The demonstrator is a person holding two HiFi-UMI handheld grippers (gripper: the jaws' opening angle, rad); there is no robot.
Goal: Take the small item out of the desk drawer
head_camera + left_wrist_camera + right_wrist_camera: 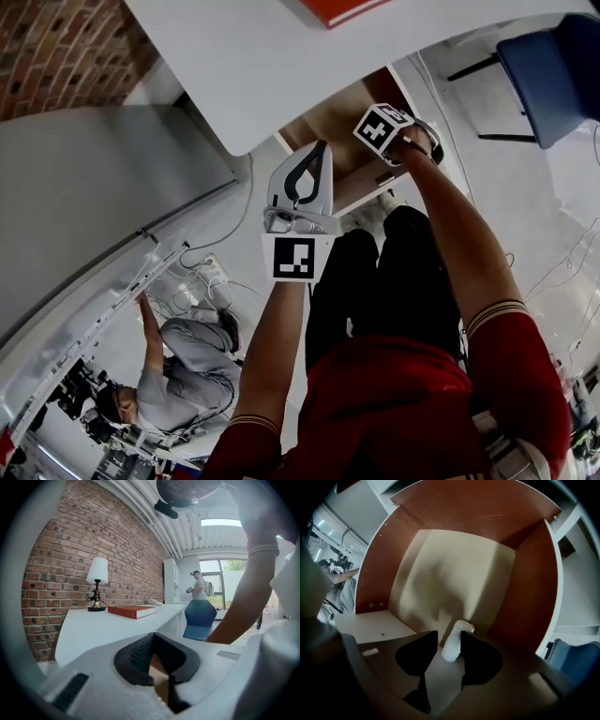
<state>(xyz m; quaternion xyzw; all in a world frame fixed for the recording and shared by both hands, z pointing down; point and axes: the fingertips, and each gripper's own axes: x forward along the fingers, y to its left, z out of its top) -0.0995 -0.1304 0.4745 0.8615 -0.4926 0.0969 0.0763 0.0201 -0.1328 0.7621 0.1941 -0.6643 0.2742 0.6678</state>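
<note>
Right gripper view looked straight down into the open drawer (525,588), a box with smooth reddish-brown side walls and a pale, matte beige floor. On that floor lay the small item (457,637), a stubby white rod with rounded ends and a dull, smooth surface. The right hand-held gripper (450,641) hung directly over it with its dark, wedge-shaped jaws apart, one tip on either side of the item's nearer end. The pads sat just beside the item, and whether they touched it could not be told. In the head view, that gripper's marker cube (382,127), printed with black and white squares, sat inside the drawer under the rounded edge of the white desk (281,66). The left hand-held gripper (322,150), a smooth white plastic shell, was held to the left of the right one, outside the drawer. Its ribbed black pads met at the tips with nothing between them. Beyond it, the left gripper view showed a red hardcover book (131,611) and a lamp (97,585) with a white shade on the desk, against a rough brick wall (70,550).
</note>
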